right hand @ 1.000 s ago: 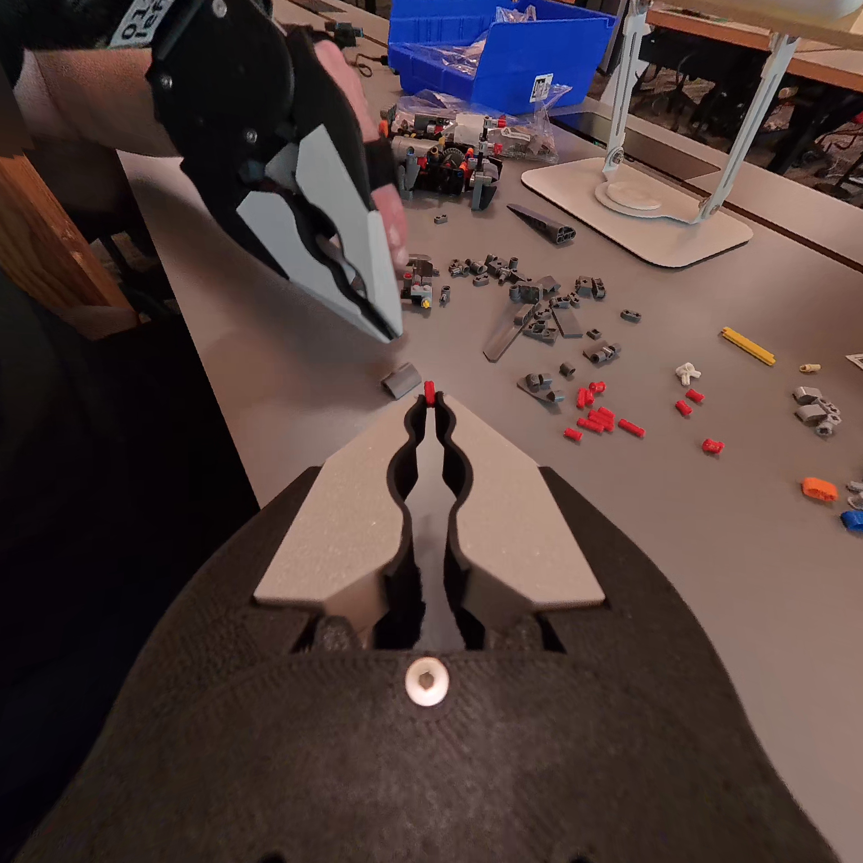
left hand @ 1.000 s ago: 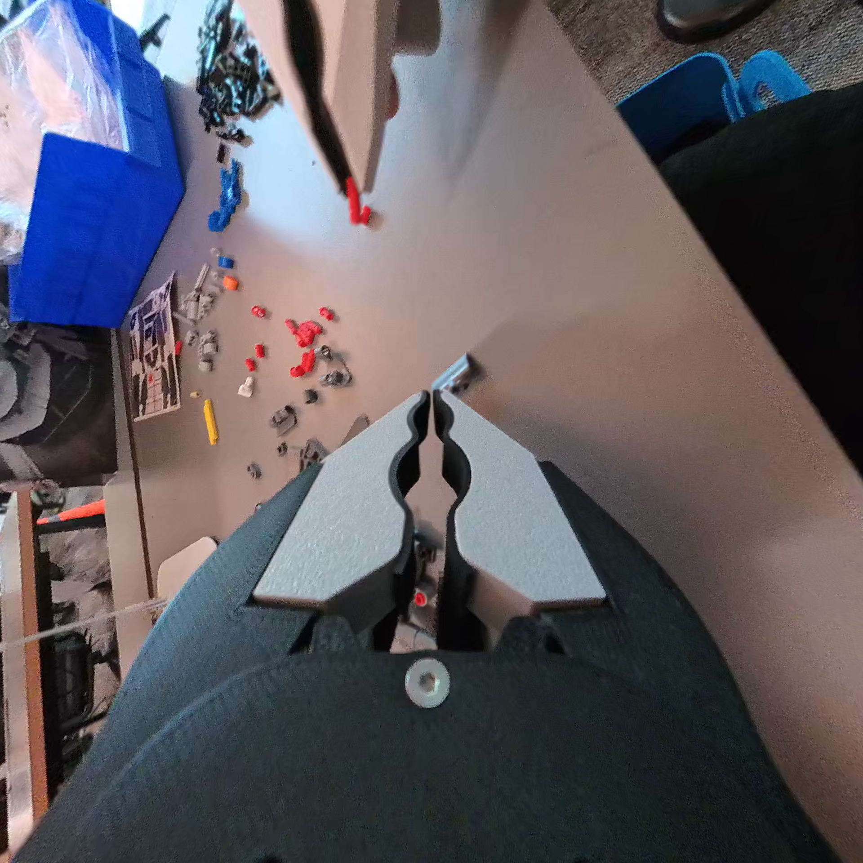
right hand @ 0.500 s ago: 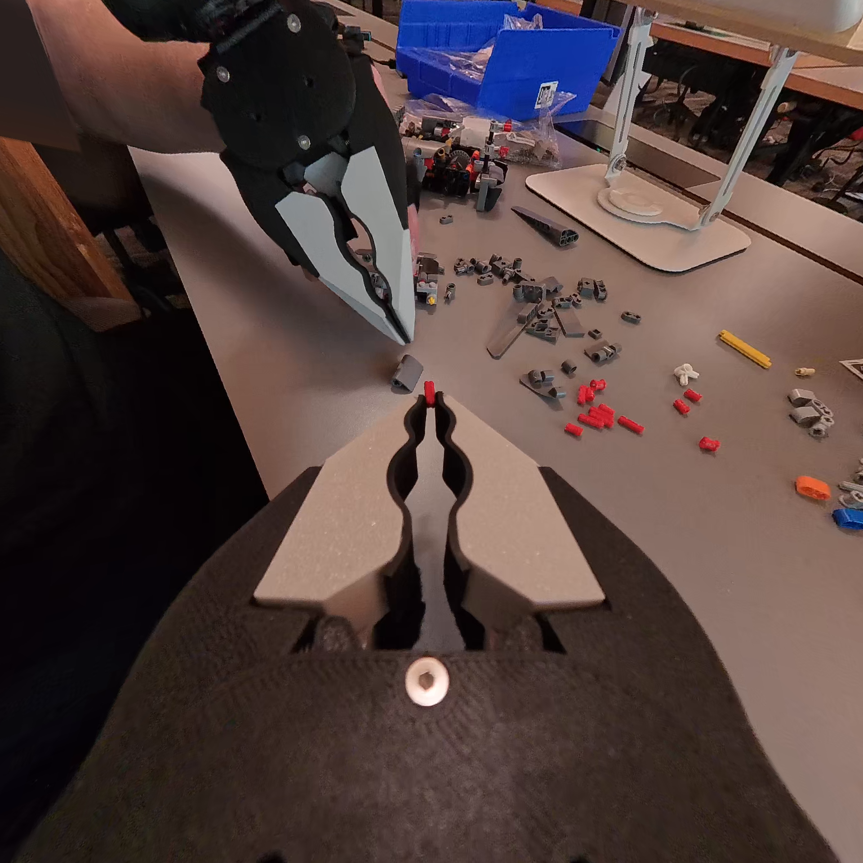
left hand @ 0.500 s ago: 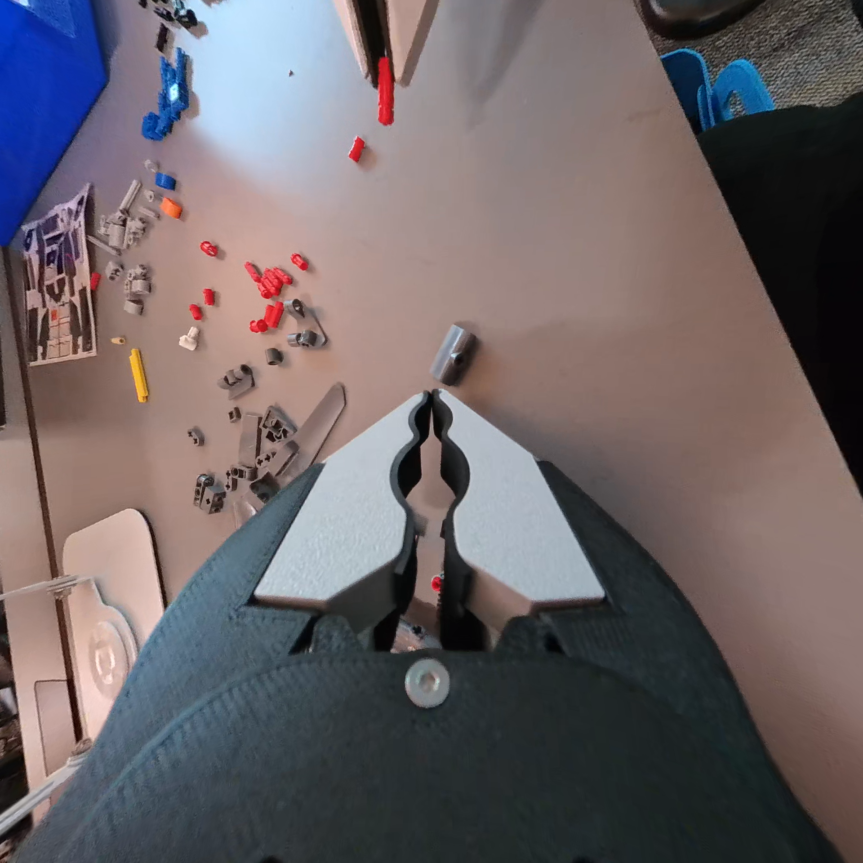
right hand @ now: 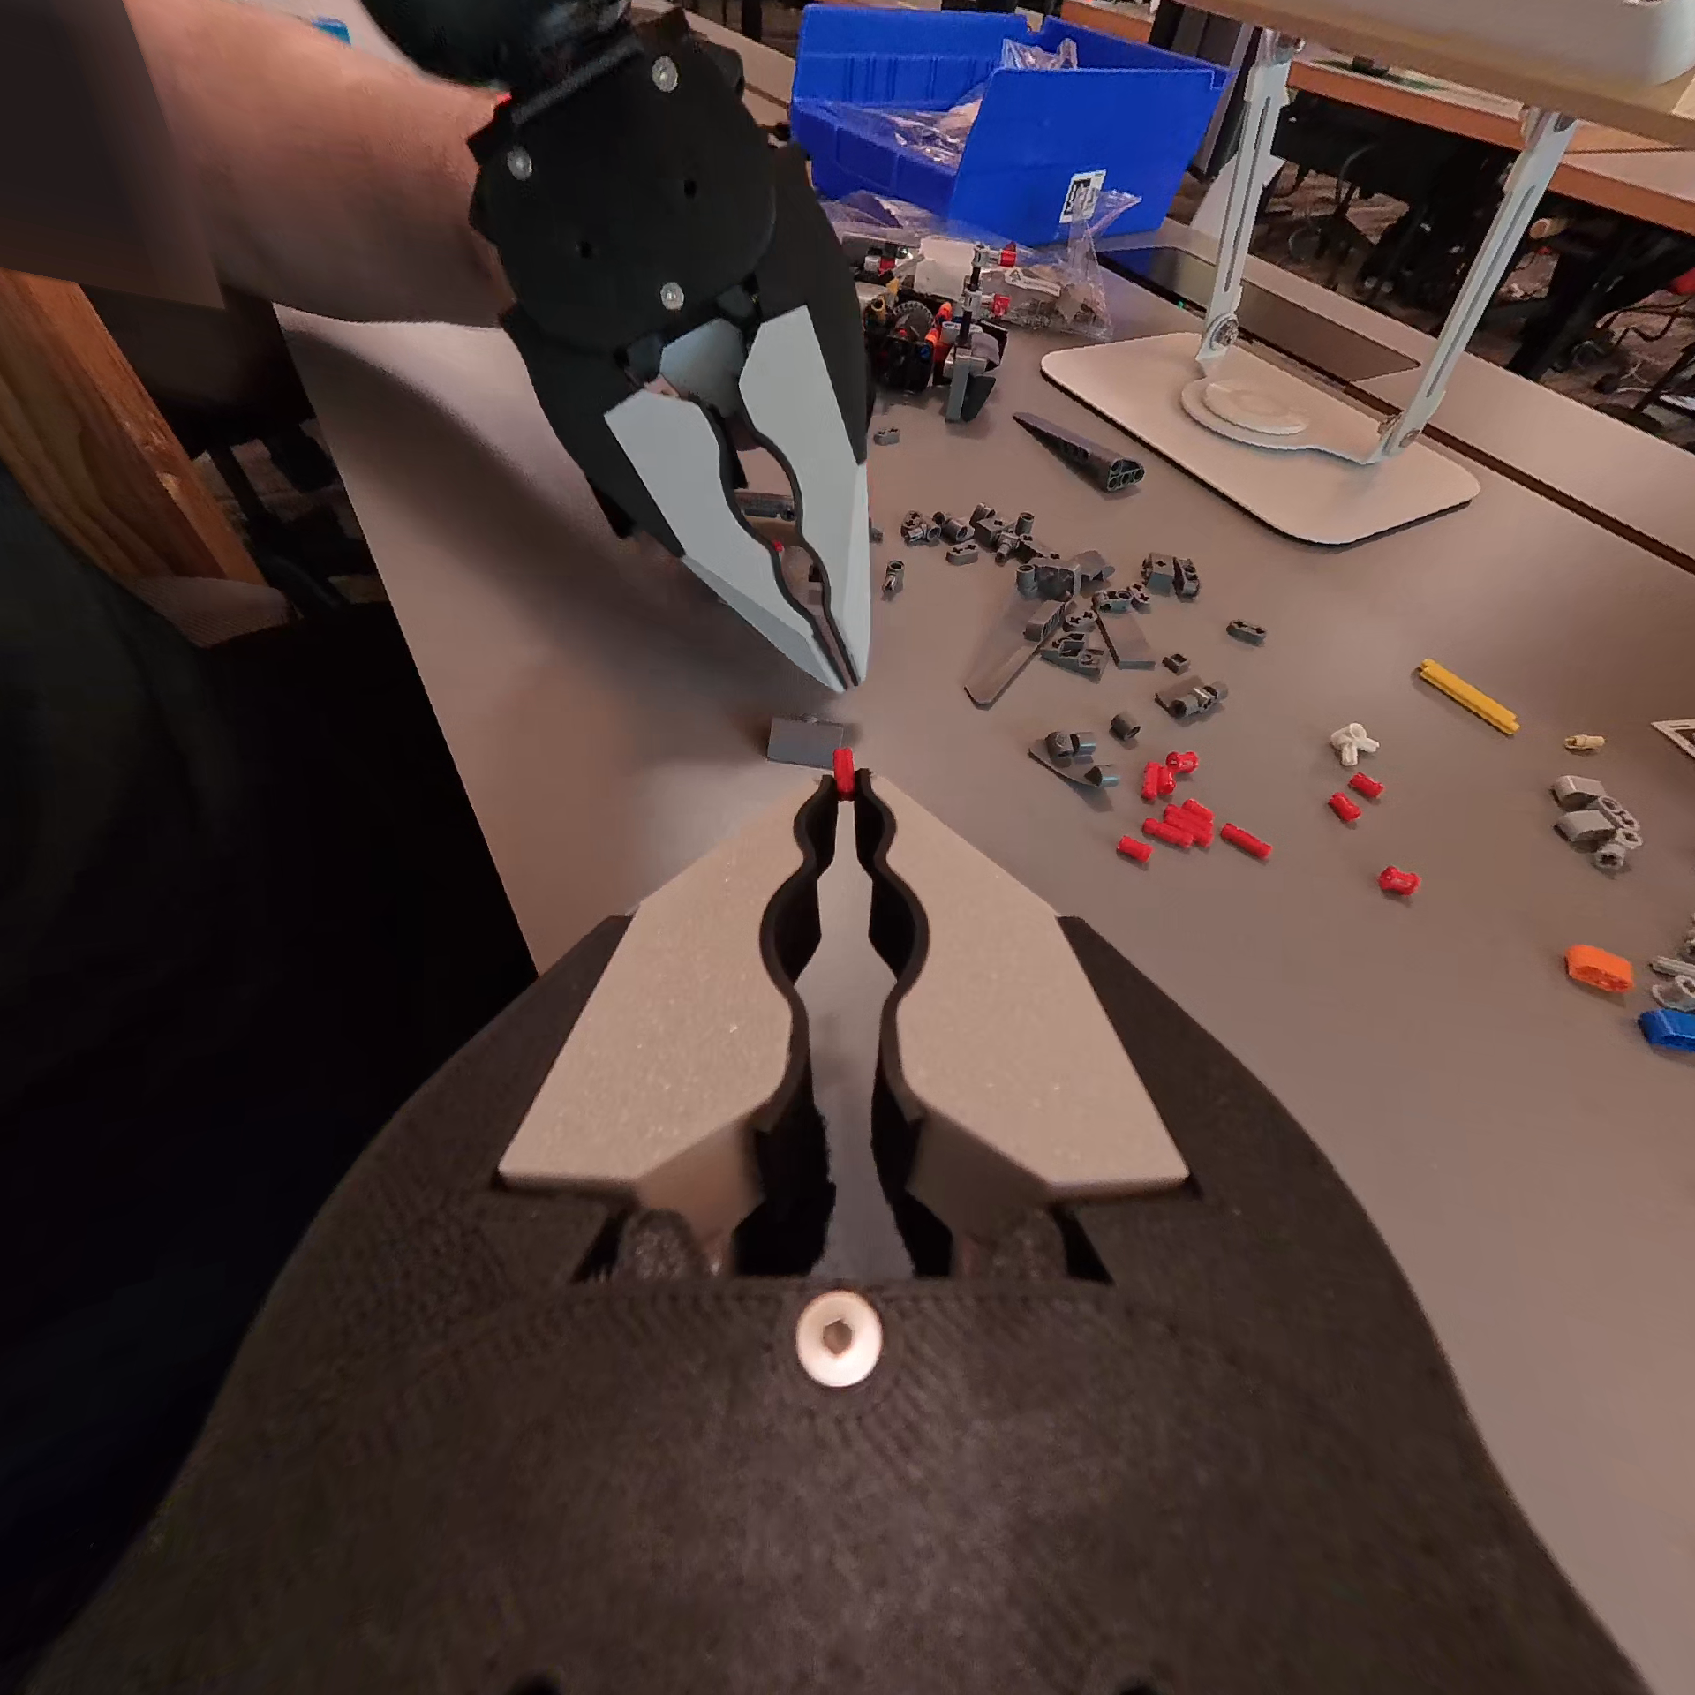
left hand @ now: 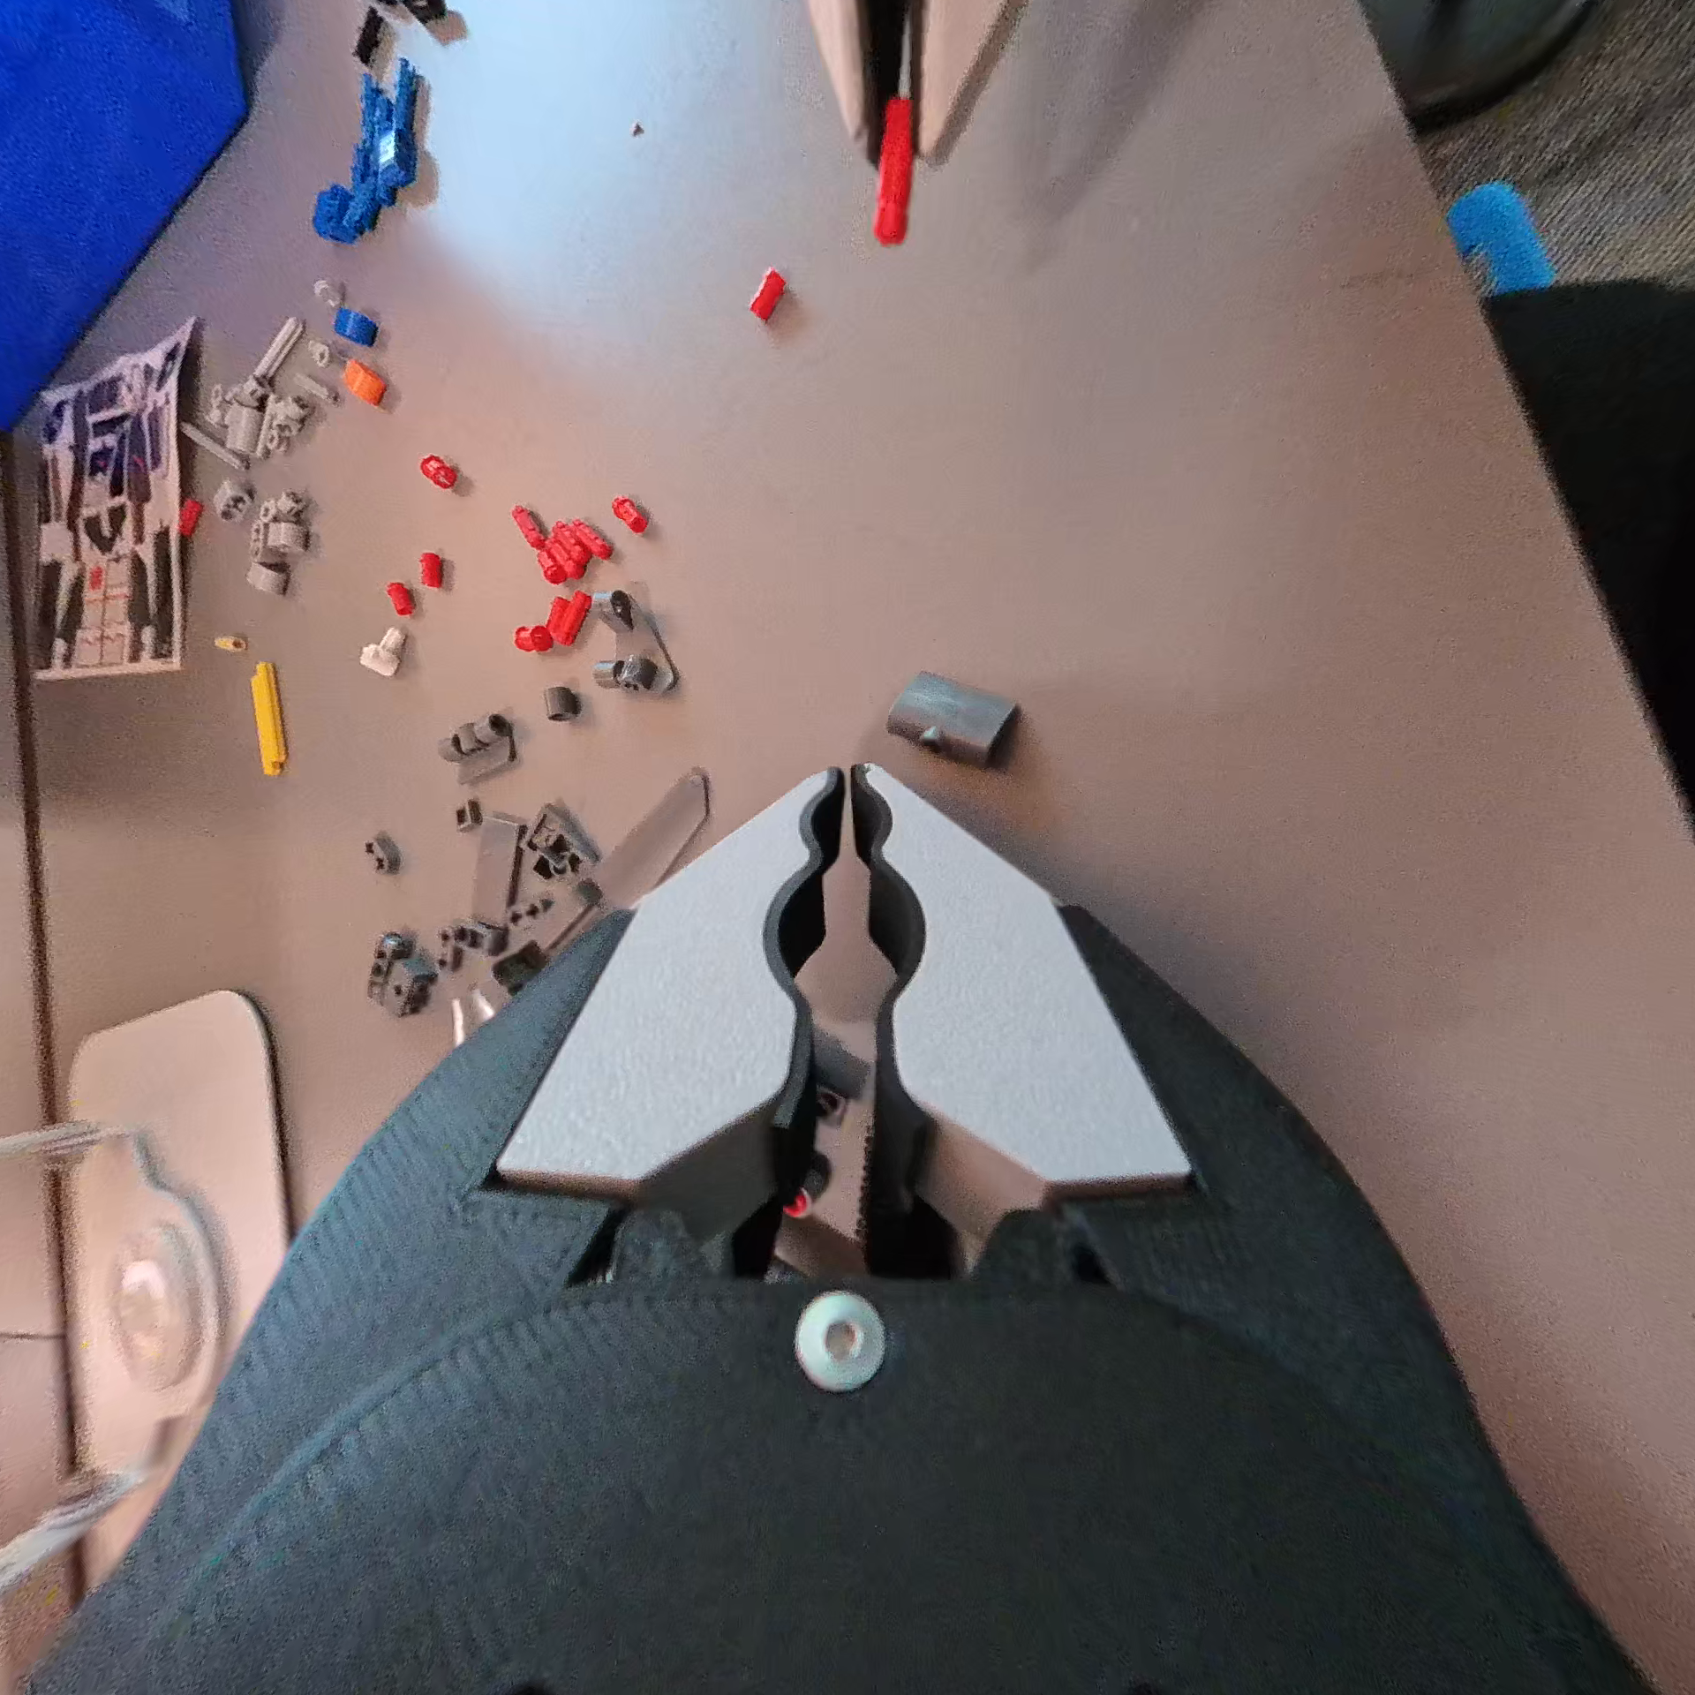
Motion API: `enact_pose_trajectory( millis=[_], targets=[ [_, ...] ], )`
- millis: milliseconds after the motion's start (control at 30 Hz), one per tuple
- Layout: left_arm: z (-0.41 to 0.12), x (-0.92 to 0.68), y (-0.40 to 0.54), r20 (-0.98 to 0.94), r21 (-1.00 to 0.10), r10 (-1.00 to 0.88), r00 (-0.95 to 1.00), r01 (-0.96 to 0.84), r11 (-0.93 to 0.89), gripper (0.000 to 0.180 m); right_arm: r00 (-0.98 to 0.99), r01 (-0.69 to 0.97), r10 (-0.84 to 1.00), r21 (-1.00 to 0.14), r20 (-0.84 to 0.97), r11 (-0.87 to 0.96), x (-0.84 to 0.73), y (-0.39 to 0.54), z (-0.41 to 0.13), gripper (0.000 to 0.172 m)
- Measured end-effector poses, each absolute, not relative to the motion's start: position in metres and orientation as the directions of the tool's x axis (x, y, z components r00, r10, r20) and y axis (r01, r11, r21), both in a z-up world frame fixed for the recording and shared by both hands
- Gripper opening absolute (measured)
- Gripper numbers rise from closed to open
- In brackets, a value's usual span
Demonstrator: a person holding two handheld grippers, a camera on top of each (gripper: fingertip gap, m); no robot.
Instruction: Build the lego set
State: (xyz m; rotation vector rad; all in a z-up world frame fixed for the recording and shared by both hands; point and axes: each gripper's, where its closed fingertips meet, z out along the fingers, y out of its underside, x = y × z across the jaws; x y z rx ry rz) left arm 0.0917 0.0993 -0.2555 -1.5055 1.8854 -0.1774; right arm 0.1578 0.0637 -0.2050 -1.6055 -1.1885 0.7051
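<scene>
EDGE: near side of grey surface (right hand: 1376, 1192) bare.
LEFT TOOL (left hand: 846, 772): closed, empty, just beside grey curved piece (left hand: 952, 730).
RIGHT TOOL (right hand: 842, 785): pinching red pin (right hand: 841, 769).
CLUTTER: loose red pins (right hand: 1183, 821), grey parts (right hand: 1064, 596).

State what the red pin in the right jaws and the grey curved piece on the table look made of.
Red pin: apparently moulded plastic, smooth, uniform saturated colour. Grey curved piece: likely plastic too, semi-gloss, with soft highlights along its curve and a moulded stud.

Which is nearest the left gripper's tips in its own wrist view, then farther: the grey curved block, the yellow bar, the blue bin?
1. Grey curved block, just ahead-right of the left gripper.
2. Yellow bar, far left.
3. Blue bin, top-left corner.
</scene>
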Motion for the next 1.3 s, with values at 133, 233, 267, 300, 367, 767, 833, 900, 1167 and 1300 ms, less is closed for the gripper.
enact_pose_trajectory(
  millis=[133,233,267,300,367,767,833,900,1167,1300],
  targets=[
    [-0.243,0.094,0.084,-0.271,-0.621,-0.962,0.025,-0.769,0.155,0.013,0.349,0.360,0.932,-0.932,0.098,-0.037,0.158,0.063,-0.205,0.000],
    [-0.245,0.096,0.075,-0.209,-0.623,-0.974,0.082,-0.779,0.068,0.027,0.344,0.360,0.933,-0.932,0.100,-0.033,0.157,0.062,-0.204,0.000],
    [-0.248,0.096,0.076,-0.209,-0.610,-0.972,0.105,-0.791,0.046,0.030,0.344,0.358,0.934,-0.933,0.100,-0.031,0.157,0.061,-0.204,0.000],
    [-0.250,0.096,0.077,-0.211,-0.602,-0.970,0.122,-0.798,0.031,0.029,0.343,0.356,0.934,-0.934,0.101,-0.030,0.158,0.061,-0.204,0.000],
    [-0.256,0.096,0.076,-0.179,-0.584,-0.974,0.141,-0.812,-0.010,0.028,0.340,0.351,0.935,-0.936,0.103,-0.025,0.158,0.060,-0.203,0.000],
    [-0.263,0.109,0.083,-0.232,-0.524,-0.972,0.037,-0.847,0.093,0.016,0.320,0.331,0.941,-0.943,0.110,-0.003,0.158,0.055,-0.199,0.000],
    [-0.262,0.105,0.083,-0.247,-0.512,-0.968,0.033,-0.853,0.101,0.021,0.316,0.328,0.942,-0.945,0.111,0.001,0.158,0.054,-0.198,0.000],
    [-0.261,0.103,0.081,-0.239,-0.509,-0.970,0.034,-0.856,0.095,0.022,0.312,0.326,0.944,-0.945,0.111,0.003,0.158,0.053,-0.198,0.000],
    [-0.265,0.104,0.084,-0.238,-0.489,-0.969,0.061,-0.870,0.065,0.015,0.301,0.325,0.947,-0.946,0.113,0.010,0.159,0.051,-0.198,0.000],
    [-0.264,0.105,0.083,-0.251,-0.502,-0.967,0.044,-0.860,0.091,0.014,0.303,0.329,0.947,-0.944,0.110,0.004,0.159,0.052,-0.198,0.000]
  ],
)
